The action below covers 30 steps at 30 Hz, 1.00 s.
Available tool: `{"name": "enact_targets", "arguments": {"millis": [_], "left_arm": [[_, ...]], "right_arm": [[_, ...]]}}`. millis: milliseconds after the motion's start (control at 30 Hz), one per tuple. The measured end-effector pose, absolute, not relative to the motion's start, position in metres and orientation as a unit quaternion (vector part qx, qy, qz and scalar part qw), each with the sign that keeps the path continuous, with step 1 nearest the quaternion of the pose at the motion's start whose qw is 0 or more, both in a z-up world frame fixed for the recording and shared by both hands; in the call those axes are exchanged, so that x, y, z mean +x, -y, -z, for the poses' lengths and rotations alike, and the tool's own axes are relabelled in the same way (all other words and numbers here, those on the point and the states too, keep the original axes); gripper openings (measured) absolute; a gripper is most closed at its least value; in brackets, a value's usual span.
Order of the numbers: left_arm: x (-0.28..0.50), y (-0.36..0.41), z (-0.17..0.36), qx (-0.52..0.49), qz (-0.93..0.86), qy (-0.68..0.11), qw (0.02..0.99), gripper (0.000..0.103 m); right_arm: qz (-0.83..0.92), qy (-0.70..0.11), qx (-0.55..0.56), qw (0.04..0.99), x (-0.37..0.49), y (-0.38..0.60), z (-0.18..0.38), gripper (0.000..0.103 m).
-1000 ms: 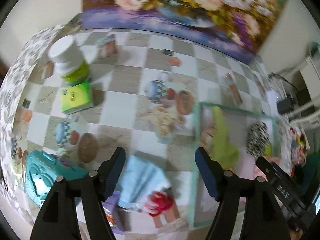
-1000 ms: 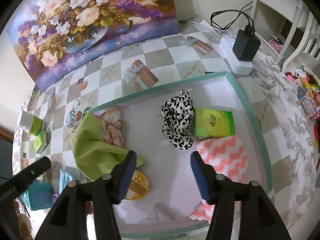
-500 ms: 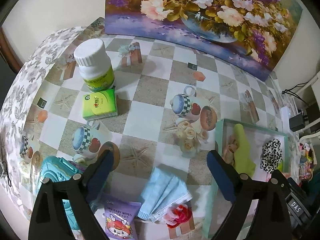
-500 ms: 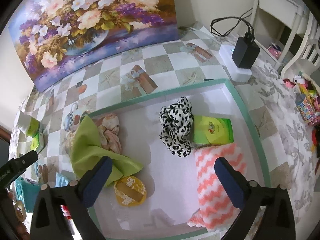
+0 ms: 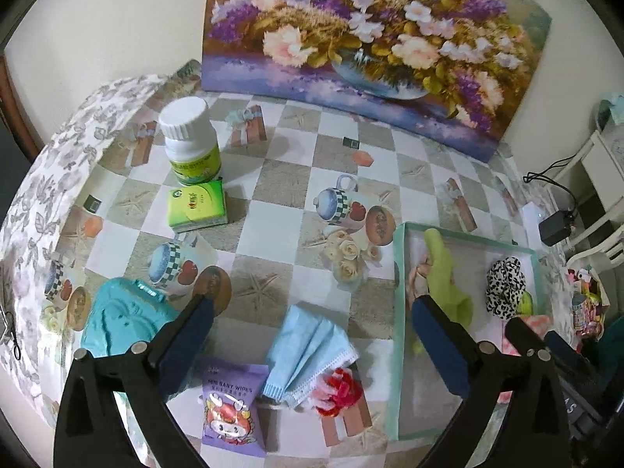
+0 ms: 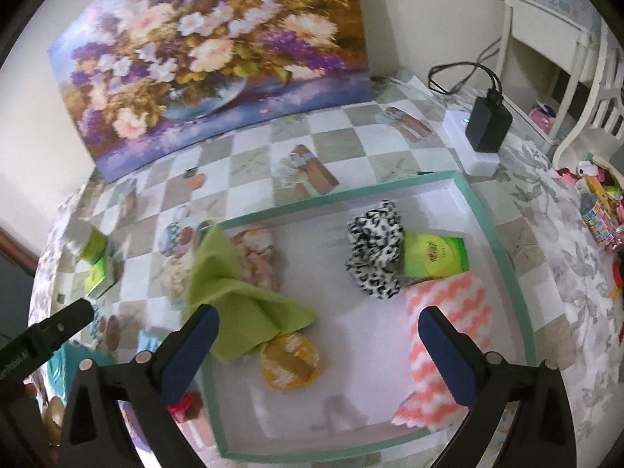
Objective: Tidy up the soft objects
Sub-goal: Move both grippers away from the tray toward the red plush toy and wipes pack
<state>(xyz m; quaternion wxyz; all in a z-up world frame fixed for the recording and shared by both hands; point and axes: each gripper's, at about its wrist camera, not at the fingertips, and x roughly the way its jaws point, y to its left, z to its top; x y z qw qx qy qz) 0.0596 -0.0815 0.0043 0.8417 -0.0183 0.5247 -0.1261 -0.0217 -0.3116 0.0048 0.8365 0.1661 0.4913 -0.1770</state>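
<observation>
Two grippers, both spread wide and holding nothing. Teal-rimmed tray [image 6: 503, 249] is the collection spot, so green cloth [image 6: 249, 304], leopard scrunchie [image 6: 374, 249] and coral zigzag cloth [image 6: 448, 335] lie inside it. Left gripper [image 5: 308, 335] hangs over blue face mask [image 5: 308, 347], outside the tray beside its left wall, likely the next pick. Right gripper [image 6: 318, 335] hangs above the tray. Only the right view shows yellow pouch [image 6: 290, 360]; only the left view shows wipes pack [image 5: 230, 409].

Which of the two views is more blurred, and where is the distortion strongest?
Right wrist view: softer, the flower painting and the white-capped bottle are smeared. Left wrist view: sharp, the purple wipes packet print is readable. Both: fisheye bending grows toward the dark corners.
</observation>
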Motion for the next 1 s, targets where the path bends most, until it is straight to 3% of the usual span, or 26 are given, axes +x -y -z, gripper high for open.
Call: {"name": "enact_targets", "arguments": {"millis": [767,1000], "left_arm": [[-0.007,0.038,0.008,-0.006,0.079,-0.489,0.869,0.102],[-0.013,0.012,0.011,-0.044,0.041,-0.485,0.872,0.102]], "right_arm": [[0.128,-0.509,0.143,0.839,-0.061,0.254,0.012,0.103],[0.082,-0.519,0.131,0.841,-0.06,0.228,0.016,0.103]]}}
